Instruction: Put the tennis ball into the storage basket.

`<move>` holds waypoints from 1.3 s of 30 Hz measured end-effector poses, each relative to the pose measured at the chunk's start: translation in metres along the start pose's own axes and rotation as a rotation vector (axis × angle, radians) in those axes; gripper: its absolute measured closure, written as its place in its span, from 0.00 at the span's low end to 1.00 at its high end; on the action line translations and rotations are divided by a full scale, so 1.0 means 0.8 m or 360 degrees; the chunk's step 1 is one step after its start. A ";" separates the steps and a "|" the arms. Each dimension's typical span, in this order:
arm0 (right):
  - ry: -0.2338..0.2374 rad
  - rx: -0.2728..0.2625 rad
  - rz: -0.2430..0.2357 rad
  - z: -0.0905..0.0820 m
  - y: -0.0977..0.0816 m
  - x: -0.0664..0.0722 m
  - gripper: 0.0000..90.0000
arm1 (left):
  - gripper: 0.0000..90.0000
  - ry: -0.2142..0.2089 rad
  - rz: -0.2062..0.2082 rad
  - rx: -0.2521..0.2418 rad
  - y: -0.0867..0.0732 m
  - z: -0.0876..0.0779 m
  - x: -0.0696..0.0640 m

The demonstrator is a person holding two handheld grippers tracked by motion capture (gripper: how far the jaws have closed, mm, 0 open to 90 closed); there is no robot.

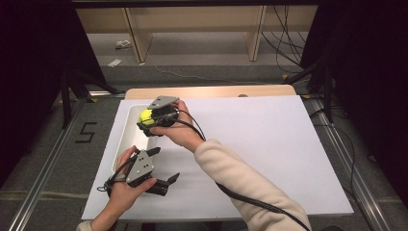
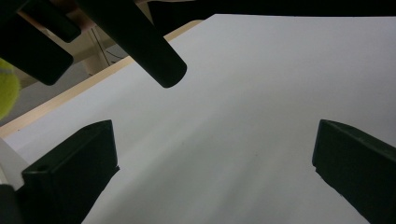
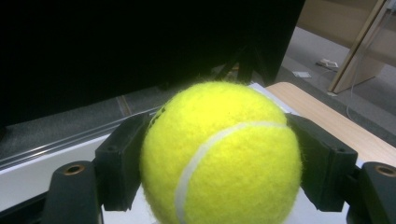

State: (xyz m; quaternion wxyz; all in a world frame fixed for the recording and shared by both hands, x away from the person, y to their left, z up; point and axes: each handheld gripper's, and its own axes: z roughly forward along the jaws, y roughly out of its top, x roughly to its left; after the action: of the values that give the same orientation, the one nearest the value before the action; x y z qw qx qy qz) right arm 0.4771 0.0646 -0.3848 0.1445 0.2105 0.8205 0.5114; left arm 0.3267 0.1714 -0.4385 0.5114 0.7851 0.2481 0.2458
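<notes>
A yellow-green tennis ball (image 1: pixel 146 117) is clamped between the black jaws of my right gripper (image 1: pixel 149 121), which hangs over the far end of a white tray (image 1: pixel 129 140) on the table's left. In the right gripper view the ball (image 3: pixel 219 154) sits tight between both pads (image 3: pixel 123 158), white seam facing the camera. My left gripper (image 1: pixel 163 164) rests lower, near the table's front left beside the tray, jaws spread wide and pointing right. In the left gripper view its open jaws (image 2: pixel 212 177) frame bare white sheet, with an edge of the ball (image 2: pixel 7 93) at the far left.
A white sheet (image 1: pixel 250 144) covers most of the wooden table (image 1: pixel 216 91). The person's cream sleeve (image 1: pixel 240 187) and a black cable cross the front middle. Metal rails run along both sides of the table; wooden shelving legs stand beyond it.
</notes>
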 end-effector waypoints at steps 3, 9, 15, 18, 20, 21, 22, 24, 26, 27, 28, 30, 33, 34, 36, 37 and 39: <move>0.0001 0.0008 0.0000 0.002 0.000 0.000 0.30 | 0.00 -0.0001 0.0002 0.0002 0.000 0.000 0.000; 0.0008 0.0015 0.0008 0.006 0.002 -0.001 0.30 | 0.00 -0.0002 0.0002 0.0002 0.000 0.000 0.000; 0.0021 0.0020 0.0008 0.011 0.004 0.001 0.30 | 0.00 -0.0003 0.0006 0.0004 0.000 0.000 0.000; 0.0027 0.0022 0.0001 0.012 0.006 0.002 0.30 | 0.00 -0.0003 0.0011 0.0005 0.000 0.000 0.000; 0.0033 0.0028 -0.0004 0.014 0.007 0.002 0.30 | 0.00 -0.0005 0.0012 0.0005 0.000 0.000 0.000; 0.0033 0.0028 -0.0004 0.014 0.007 0.002 0.30 | 0.00 -0.0007 0.0007 0.0005 0.000 0.000 -0.001; 0.0034 0.0029 -0.0002 0.014 0.007 0.002 0.30 | 0.00 -0.0007 0.0005 0.0003 0.000 0.000 -0.001; 0.0035 0.0031 -0.0006 0.016 0.007 0.002 0.30 | 0.00 -0.0005 0.0008 0.0005 0.000 0.001 -0.001; 0.0038 0.0034 -0.0008 0.017 0.008 0.002 0.30 | 0.00 -0.0005 0.0014 0.0006 0.000 0.000 0.000; 0.0038 0.0034 -0.0008 0.017 0.008 0.002 0.30 | 0.00 -0.0005 0.0013 0.0006 0.000 0.001 0.000; 0.0039 0.0037 -0.0009 0.019 0.008 0.002 0.30 | 0.00 -0.0006 0.0010 0.0006 0.000 0.001 0.000; 0.0043 0.0045 -0.0007 0.020 0.008 0.002 0.30 | 0.00 -0.0004 0.0012 0.0008 0.000 0.001 0.000; 0.0041 0.0054 -0.0010 0.021 0.009 0.002 0.30 | 0.00 -0.0007 0.0013 0.0006 0.000 0.001 -0.001; 0.0042 0.0054 -0.0008 0.022 0.009 0.002 0.30 | 0.00 -0.0007 0.0013 0.0005 0.000 0.001 -0.001; 0.0043 0.0058 -0.0006 0.024 0.009 0.001 0.30 | 0.00 -0.0006 0.0013 0.0004 0.000 0.001 -0.001; 0.0043 0.0058 -0.0006 0.024 0.009 0.001 0.30 | 0.00 -0.0007 0.0013 0.0004 0.000 0.001 -0.001; 0.0046 0.0064 -0.0011 0.026 0.010 0.001 0.30 | 0.00 -0.0005 0.0014 0.0006 0.000 0.001 -0.001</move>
State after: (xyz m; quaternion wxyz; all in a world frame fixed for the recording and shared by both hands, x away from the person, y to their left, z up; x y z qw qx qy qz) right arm 0.4873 0.0843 -0.3865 0.1301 0.2032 0.8334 0.4972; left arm 0.3266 0.1706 -0.4385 0.5093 0.7876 0.2442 0.2464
